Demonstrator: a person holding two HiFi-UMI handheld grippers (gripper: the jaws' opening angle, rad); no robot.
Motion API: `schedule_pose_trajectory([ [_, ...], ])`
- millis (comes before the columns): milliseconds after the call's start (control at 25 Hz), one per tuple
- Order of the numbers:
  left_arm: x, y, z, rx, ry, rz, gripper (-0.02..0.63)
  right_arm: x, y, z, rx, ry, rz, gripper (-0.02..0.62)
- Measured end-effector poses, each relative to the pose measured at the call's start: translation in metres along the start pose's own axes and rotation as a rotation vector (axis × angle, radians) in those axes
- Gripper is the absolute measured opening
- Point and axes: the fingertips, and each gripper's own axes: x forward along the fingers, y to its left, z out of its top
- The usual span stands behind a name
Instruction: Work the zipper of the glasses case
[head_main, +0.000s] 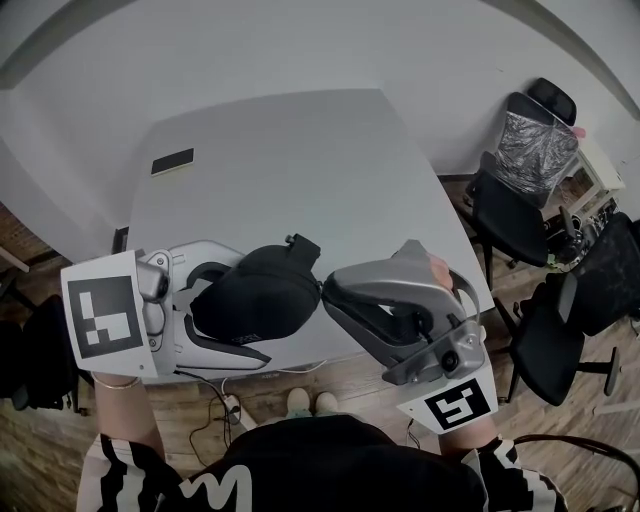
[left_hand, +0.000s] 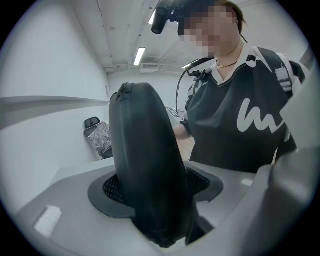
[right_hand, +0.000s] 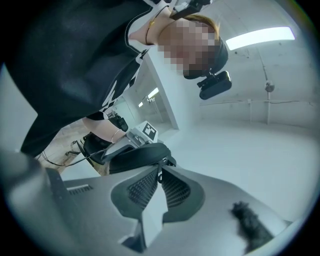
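Note:
A black soft glasses case (head_main: 258, 296) hangs in the air over the table's near edge. My left gripper (head_main: 240, 305) is shut on it from the left, its jaws pressing on the case's two sides. In the left gripper view the case (left_hand: 145, 165) stands upright between the ribbed pads (left_hand: 114, 189), filling the gap. My right gripper (head_main: 328, 290) meets the case's right end. In the right gripper view its jaws are together, and the small zipper pull (right_hand: 160, 175) is pinched between the pads at the tip, with the case (right_hand: 135, 156) just beyond.
The white table (head_main: 300, 150) stretches ahead, with a flat dark object (head_main: 172, 161) at its far left. Black office chairs (head_main: 520, 210) stand to the right on the wooden floor. A cable and plug (head_main: 230, 405) lie on the floor near my feet.

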Motion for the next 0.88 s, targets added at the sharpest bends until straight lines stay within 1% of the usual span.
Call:
schedule_pose_trajectory([
  [160,-0.001,0.001,0.004,0.003,-0.019,0.011,0.307,-0.003,0.003,0.004,0.056,-0.031,0.007,0.025],
  [280,-0.002,0.001,0.007,0.007,-0.023,0.006,0.307,0.0,0.006,0.004,0.04,-0.022,0.011,0.025],
  [520,-0.001,-0.001,0.004,-0.009,-0.023,-0.014,0.307,0.0,-0.001,0.001,0.001,0.001,-0.012,0.025],
  [640,-0.001,-0.001,0.003,-0.013,-0.022,-0.015,0.307,-0.001,-0.002,0.001,0.0,0.0,-0.013,0.025],
  [880,-0.001,-0.001,0.005,-0.005,-0.039,-0.018,0.308,0.0,-0.006,0.003,0.064,-0.028,-0.053,0.026],
])
